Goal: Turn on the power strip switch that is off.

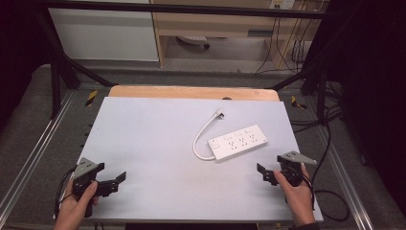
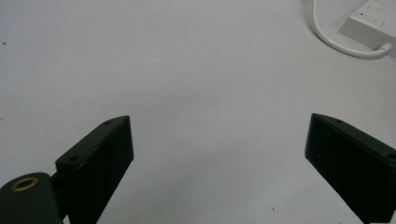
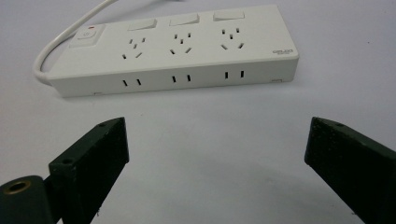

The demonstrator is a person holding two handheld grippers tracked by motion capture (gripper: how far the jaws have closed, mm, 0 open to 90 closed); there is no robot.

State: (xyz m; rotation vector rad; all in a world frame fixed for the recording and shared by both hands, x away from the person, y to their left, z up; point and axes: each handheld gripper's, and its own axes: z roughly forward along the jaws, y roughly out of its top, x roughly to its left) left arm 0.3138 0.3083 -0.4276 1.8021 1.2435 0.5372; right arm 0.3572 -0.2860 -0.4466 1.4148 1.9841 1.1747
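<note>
Right claw (image 3: 217, 154) spread wide, nothing between the jaws, nothing touched; hovering over bare desk (image 3: 196, 121) just short of the white power strip (image 3: 177, 49). Strip lying flat on the desk, right of centre in the high view, sockets up, long side facing the right claw, white cord (image 1: 202, 136) looping off its switch end toward the far edge. Left claw (image 2: 219, 163) likewise wide apart and empty, over bare desk near the front left corner, well apart from the strip. Both held in a person's hands at the near edge.
</note>
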